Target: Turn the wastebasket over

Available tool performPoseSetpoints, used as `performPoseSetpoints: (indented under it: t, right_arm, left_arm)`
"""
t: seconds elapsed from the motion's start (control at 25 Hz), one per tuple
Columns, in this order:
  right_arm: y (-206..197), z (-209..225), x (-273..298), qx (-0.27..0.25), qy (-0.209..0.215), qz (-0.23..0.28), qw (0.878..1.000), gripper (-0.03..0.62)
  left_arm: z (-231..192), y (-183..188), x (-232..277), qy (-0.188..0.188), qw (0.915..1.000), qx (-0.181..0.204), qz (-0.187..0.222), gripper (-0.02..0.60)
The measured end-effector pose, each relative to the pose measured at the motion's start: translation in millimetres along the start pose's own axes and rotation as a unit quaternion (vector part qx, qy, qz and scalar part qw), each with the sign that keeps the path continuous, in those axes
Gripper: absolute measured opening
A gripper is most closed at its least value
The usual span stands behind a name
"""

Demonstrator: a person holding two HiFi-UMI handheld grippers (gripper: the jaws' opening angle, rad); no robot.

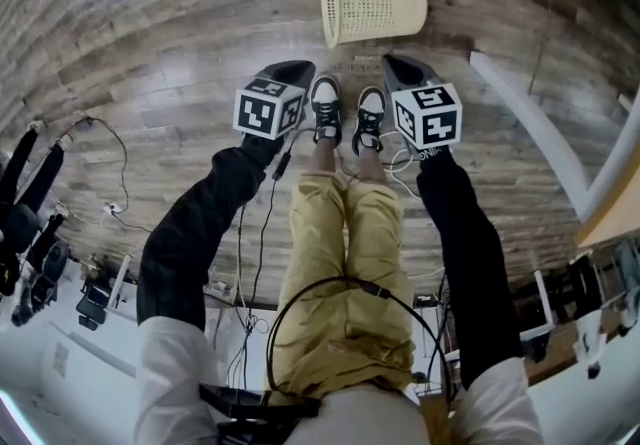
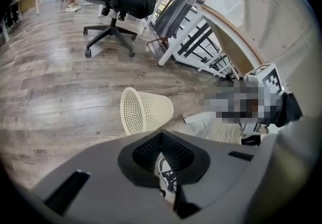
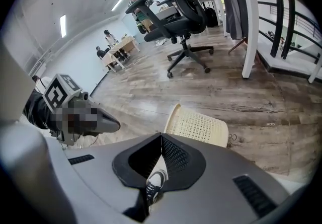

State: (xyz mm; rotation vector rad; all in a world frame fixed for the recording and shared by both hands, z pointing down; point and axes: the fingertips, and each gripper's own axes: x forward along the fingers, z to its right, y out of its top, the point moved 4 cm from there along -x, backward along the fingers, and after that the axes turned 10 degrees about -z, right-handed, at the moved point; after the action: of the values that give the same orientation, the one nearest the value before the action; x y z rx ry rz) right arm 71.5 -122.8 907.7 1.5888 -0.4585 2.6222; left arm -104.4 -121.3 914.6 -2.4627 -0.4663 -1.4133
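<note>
L gripper: jaws clenched tip to tip, nothing between. Centre: black-and-white sneakers on the grey-brown wood-plank floor. Just ahead of them the cream plastic lattice wastebasket lies on its side (open rim facing left in head view), clear of both grippers. R gripper: jaws likewise pressed together, empty.

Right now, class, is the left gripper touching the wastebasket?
Apart. The head view shows a strip of bare wooden floor between the left gripper and the wastebasket, which lies on its side.
</note>
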Motion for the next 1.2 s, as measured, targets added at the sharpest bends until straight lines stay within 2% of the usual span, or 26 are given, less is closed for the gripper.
performPoseSetpoints:
  t: [0.12, 0.32, 0.56, 0.8, 1.04, 1.2]
  right_arm:
    - [-0.6, 6.4, 12.0, -0.005, 0.003, -0.001, 1.0, 0.021]
    - [-10.9, 15.8, 30.5, 0.0, 0.005, -0.002, 1.0, 0.021]
    - [-20.6, 31.2, 62.6, 0.007, -0.001, -0.014, 1.0, 0.021]
    - [-19.1, 44.5, 92.7, 0.017, -0.024, -0.032, 0.999, 0.021]
    - [-16.3, 44.8, 101.8, 0.015, -0.016, -0.026, 0.999, 0.021]
    - [-24.0, 50.7, 104.2, 0.021, -0.018, -0.027, 0.999, 0.021]
  left_arm:
    - [-8.6, 18.0, 21.9, -0.009, 1.0, -0.004, 0.003, 0.002]
    - [-28.3, 32.1, 57.8, -0.022, 0.999, -0.035, 0.014, 0.013]
    - [-44.6, 26.6, 101.6, -0.038, 0.9979, -0.052, -0.002, 0.108]
    - [-57.8, 33.0, 128.5, -0.035, 0.9961, -0.079, 0.013, 0.13]
    - [-56.3, 52.7, 147.7, -0.04, 0.9961, -0.072, 0.031, 0.137]
    - [-58.9, 54.7, 166.7, -0.039, 0.9967, -0.068, 0.02, 0.137]
